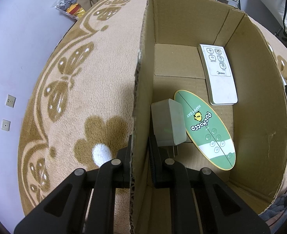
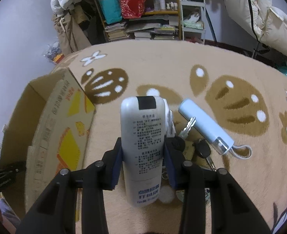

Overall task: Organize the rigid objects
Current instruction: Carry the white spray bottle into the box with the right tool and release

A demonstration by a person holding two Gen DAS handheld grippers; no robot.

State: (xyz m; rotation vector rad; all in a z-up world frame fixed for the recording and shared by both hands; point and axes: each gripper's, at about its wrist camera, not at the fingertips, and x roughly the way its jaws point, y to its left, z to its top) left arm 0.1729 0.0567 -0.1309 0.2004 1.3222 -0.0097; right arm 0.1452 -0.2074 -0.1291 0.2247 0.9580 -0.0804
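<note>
The left tongs (image 1: 140, 152) pinch the cardboard box's (image 1: 260, 117) wall, the box holding a white remote (image 1: 219, 74), green oval remote (image 1: 205, 128) and charger (image 1: 168, 122), while the right tongs (image 2: 142, 154) clamp a grey remote (image 2: 142, 146) above the blanket (image 2: 182, 68), near keys (image 2: 190, 136) and a blue power bank (image 2: 205, 128).

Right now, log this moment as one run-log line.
left hand-held gripper: shut on cardboard box wall | right hand-held gripper: shut on white remote | box: Midea remote, green remote, charger
</note>
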